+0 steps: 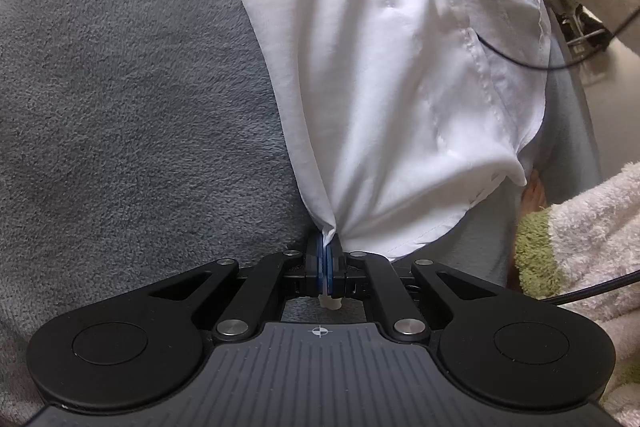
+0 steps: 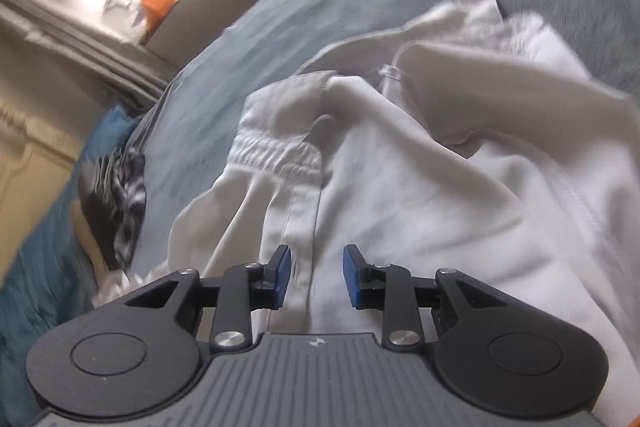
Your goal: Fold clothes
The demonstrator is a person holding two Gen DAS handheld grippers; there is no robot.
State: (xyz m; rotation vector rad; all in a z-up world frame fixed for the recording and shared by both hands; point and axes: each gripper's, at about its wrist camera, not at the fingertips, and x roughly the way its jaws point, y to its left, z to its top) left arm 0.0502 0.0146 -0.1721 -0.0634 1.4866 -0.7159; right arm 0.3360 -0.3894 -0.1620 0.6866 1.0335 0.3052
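A: The left gripper (image 1: pixel 325 251) pinches a corner of the thin white cotton shirt (image 1: pixel 384 75) lying on the grey fleece blanket (image 1: pixel 120 87).

B: That pinch is small and may slip; the right gripper (image 2: pixel 316 277), fingers spread over rumpled cloth, could catch two layers.

The white shirt (image 1: pixel 380 75) is thin, smooth woven cloth with stitched seams, matt; the grey blanket (image 1: pixel 120 87) under it is plush, napped fleece; the sleeve (image 1: pixel 580 227) is shaggy cream and green terry-like pile; the left gripper (image 1: pixel 328 255) is matt black plastic with bright metal rivets and blue rubbery pads; the right gripper (image 2: pixel 316 275) looks the same; a gathered, elasticated cuff (image 2: pixel 276 157) is puckered cloth.
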